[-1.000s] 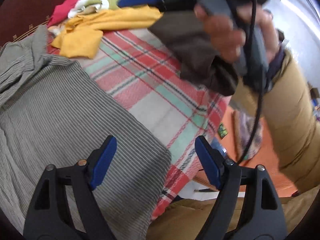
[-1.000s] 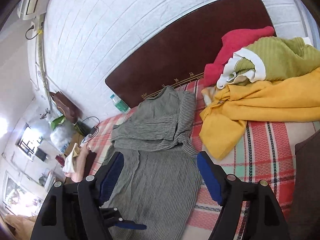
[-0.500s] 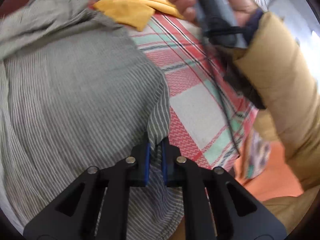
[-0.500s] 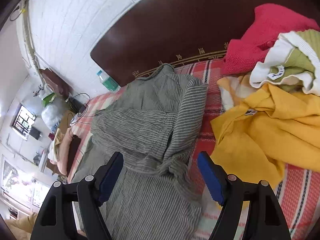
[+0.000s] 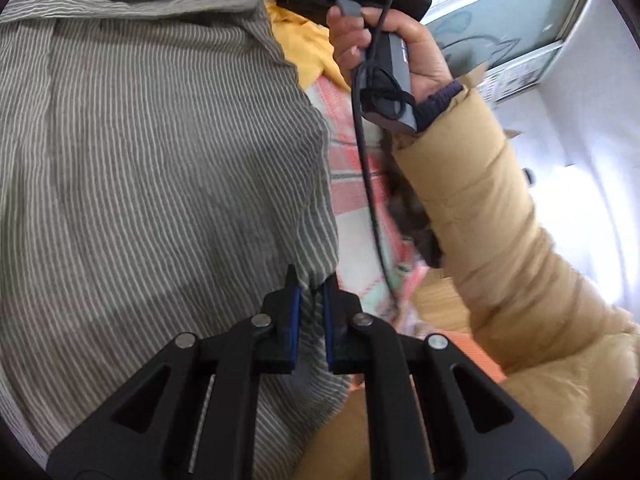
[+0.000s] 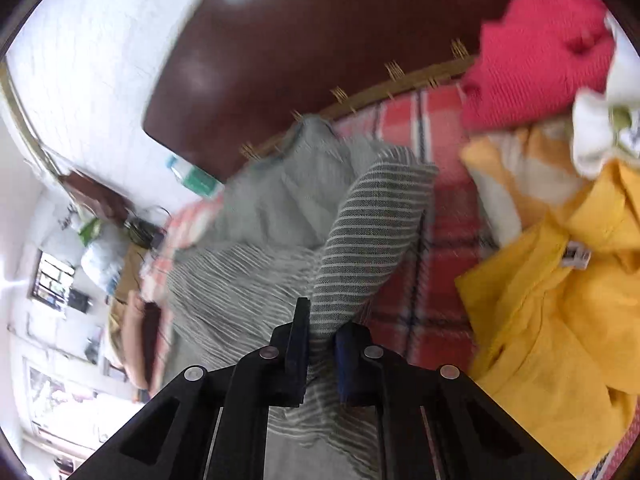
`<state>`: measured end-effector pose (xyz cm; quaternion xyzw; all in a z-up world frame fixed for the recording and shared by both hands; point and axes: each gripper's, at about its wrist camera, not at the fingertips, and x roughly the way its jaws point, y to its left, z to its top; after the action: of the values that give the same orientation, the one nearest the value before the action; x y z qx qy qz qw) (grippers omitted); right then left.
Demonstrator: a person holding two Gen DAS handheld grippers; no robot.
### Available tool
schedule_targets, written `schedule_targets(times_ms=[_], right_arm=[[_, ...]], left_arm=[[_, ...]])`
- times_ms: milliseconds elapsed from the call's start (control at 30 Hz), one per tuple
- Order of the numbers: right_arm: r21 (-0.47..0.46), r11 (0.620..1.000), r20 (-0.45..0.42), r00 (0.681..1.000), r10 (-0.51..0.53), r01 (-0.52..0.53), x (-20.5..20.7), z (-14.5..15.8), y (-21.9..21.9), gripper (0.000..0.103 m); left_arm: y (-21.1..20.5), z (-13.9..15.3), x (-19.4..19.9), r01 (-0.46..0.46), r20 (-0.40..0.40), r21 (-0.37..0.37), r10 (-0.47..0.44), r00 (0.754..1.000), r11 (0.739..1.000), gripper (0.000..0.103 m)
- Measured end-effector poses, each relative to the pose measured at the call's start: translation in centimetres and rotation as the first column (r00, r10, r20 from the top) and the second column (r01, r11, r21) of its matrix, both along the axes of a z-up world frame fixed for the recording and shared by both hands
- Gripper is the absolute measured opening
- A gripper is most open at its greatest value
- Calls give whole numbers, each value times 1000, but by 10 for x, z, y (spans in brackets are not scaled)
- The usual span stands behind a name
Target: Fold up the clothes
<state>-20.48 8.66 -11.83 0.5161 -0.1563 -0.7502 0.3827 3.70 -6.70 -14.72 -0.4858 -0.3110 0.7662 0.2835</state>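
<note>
Grey striped shirt [image 5: 160, 152] lay spread on the plaid bedspread [image 6: 436, 264], its long axis running from us toward the dark headboard [image 6: 320, 40] — collar end farthest. Our left gripper [image 5: 309, 300] was clamped on its near edge, our right gripper [image 6: 322, 344] pinched a striped fold — yellow garment [image 6: 560, 312] lay beside.

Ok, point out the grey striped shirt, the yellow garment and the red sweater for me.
grey striped shirt [image 5: 160, 168]: left wrist view, on its flat middle.
yellow garment [image 6: 560, 312]: right wrist view, on its main body.
red sweater [image 6: 536, 68]: right wrist view, on its bunched knit.
</note>
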Motion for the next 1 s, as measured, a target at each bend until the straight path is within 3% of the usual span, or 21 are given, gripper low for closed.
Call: schedule_targets(times_ms=[200,367,433,467,533,567,667,833,900,1000], right_arm=[[51,997,-53,997,62,-59,7,43,-66,10],[163,981,6,995,102,-102,8,19,-142,14],[195,974,47,993,108,-115,10,-3,-166,28],[211,970,68,992,110,-122,12,-14,-178,42],[209,971,58,993,105,-115,16,-23,-188,48],[203,972,44,993,110,-117,20,-20,-190,53],[154,978,5,990,138,-137,31,2,-181,53],[-9,976,-160,964,213,-217,78,65,-131,59],[-12,974,-200,955,221,-228,100,74,-109,62],[107,956,-237,927,290,-272,142,63,-97,62]], left_arm=[[-44,16,34,-23,-80,130,33,996,991,11],[-81,9,64,-96,-77,172,111,991,980,11],[-92,1,76,-123,-54,171,134,989,978,11],[-98,-3,82,-138,-41,169,147,988,976,11],[-107,-9,94,-157,-18,175,162,987,972,11],[-107,-15,95,-155,-9,176,159,987,972,11],[-107,-29,98,-153,16,174,152,988,973,11],[-106,-46,98,-144,34,190,140,990,971,11],[-107,-48,102,-141,26,181,138,990,973,11],[-103,-50,105,-135,23,179,133,991,975,11]])
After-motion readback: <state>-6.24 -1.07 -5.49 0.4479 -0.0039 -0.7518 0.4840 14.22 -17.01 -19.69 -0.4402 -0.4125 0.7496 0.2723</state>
